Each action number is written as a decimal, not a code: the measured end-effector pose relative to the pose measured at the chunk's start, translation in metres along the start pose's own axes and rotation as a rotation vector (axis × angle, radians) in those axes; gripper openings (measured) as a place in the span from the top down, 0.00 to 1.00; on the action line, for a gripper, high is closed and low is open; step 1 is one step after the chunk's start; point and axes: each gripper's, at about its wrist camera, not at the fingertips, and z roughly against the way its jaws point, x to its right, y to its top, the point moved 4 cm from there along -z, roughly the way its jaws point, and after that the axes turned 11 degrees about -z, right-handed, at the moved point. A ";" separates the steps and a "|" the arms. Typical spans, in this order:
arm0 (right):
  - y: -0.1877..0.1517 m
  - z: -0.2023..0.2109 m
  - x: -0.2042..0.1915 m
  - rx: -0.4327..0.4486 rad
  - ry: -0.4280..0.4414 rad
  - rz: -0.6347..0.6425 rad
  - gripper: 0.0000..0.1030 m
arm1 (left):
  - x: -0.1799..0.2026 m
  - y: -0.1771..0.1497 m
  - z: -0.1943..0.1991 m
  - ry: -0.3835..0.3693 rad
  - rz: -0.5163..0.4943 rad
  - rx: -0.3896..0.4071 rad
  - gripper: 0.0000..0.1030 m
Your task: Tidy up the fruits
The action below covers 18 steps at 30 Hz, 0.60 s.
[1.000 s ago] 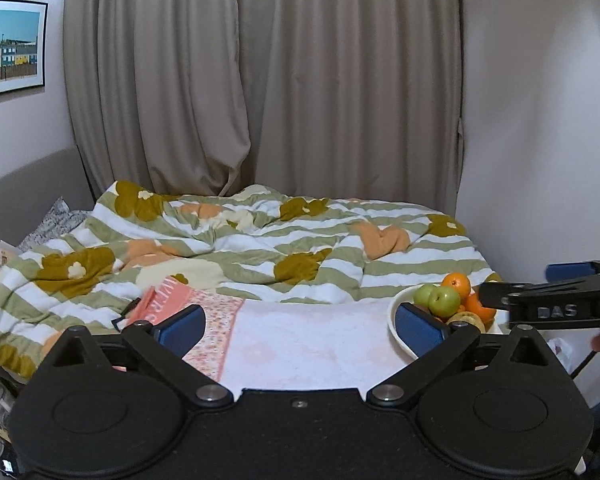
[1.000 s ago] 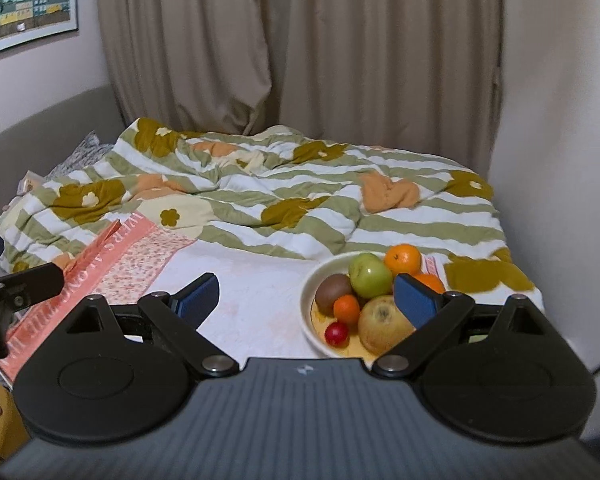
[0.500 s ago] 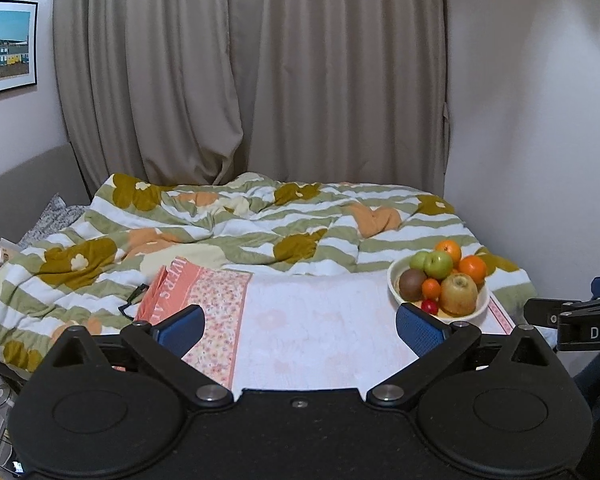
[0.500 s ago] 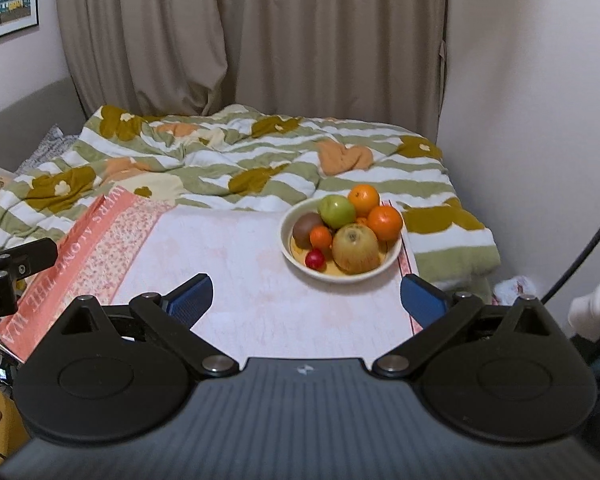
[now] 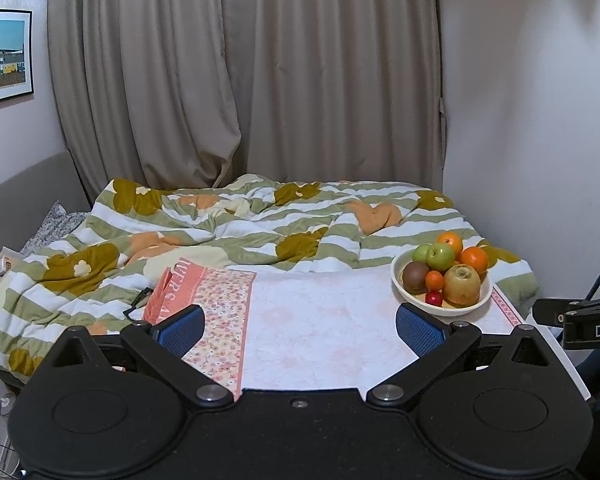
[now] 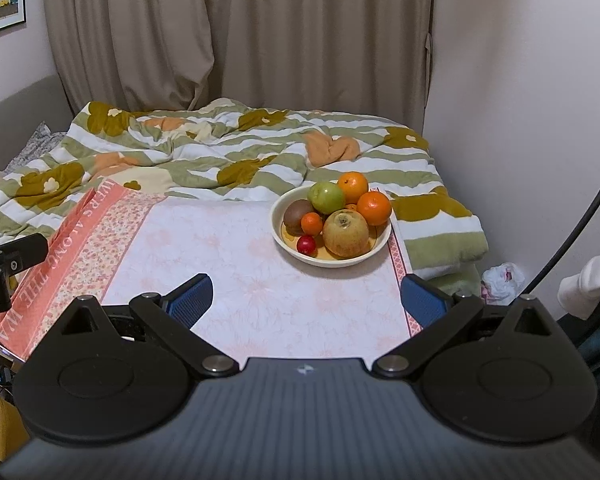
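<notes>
Plainly the work stood at its very start: the quilted bed [image 5: 236, 232] filled the room behind, the low table [image 6: 260, 280] with its pink cloth lay in front, and on the table's far right corner sat the cream bowl [image 6: 284, 236] with all the fruit heaped in it. Both claws hung back from the near edge, the left gripper [image 5: 300, 326] and the right gripper [image 6: 306, 292] each spread wide with nothing between the blue pads. My judgement was that the step in hand was the approach, and that the next move called for the right one, nearer the bowl, to reach forward and close gently on a top fruit such as the green apple [image 6: 326, 196] (the pile looked ready to roll). The right view looked down into the bowl and showed the small red fruit [image 6: 306, 245] clearly, plus a white plastic bag [image 6: 502, 278] on the floor; the left view showed more of the folded orange cloth edge [image 5: 172, 296].
</notes>
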 end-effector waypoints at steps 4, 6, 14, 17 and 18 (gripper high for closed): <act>-0.001 0.000 -0.001 0.000 0.002 0.001 0.00 | 0.000 -0.001 -0.001 -0.002 0.010 -0.003 0.00; -0.001 0.000 -0.001 -0.001 0.002 0.002 0.00 | 0.000 -0.001 0.000 0.000 0.009 -0.003 0.00; -0.003 -0.001 -0.005 -0.003 0.004 -0.003 0.00 | 0.000 -0.001 0.000 -0.002 0.012 0.000 0.00; -0.003 -0.001 -0.005 -0.005 0.004 -0.003 0.00 | 0.000 -0.001 0.000 -0.002 0.011 -0.001 0.00; -0.004 -0.001 -0.005 -0.006 0.005 -0.003 0.00 | 0.000 -0.001 0.000 -0.002 0.011 -0.001 0.00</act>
